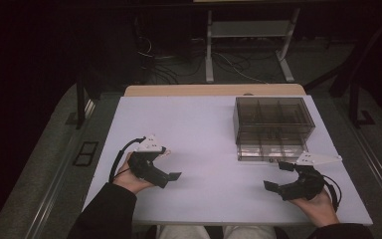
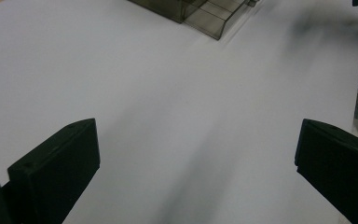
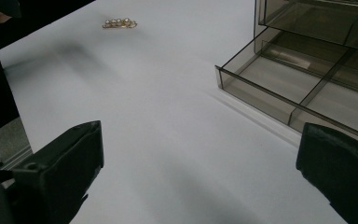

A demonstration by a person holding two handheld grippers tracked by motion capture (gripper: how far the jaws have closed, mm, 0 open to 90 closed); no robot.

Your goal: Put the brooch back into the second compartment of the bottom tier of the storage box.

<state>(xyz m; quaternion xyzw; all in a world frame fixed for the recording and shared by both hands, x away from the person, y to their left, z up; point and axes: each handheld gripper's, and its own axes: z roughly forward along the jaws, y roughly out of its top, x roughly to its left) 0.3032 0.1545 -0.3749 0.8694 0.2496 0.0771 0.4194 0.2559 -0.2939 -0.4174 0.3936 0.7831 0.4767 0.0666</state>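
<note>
While both hands rest low on the desk (image 1: 204,124), whose top is a smooth matte white board, a boxy organizer (image 1: 272,127) of smoky see-through plastic stands at its far right. Thin walls split it into compartments, and its bottom drawer (image 3: 307,88) is pulled out toward the person; a small pale item lies in one drawer cell, too blurred to identify. A gold clip (image 3: 119,23) set with a row of pearls lies on the bare white top just beside the left hand-held gripper (image 1: 171,175), well apart from the organizer. That one's blocky black jaws are spread wide and hold nothing. The right hand-held gripper (image 1: 277,178) sits just in front of the drawer, jaws likewise wide apart and empty, pointing leftward across the desk.
</note>
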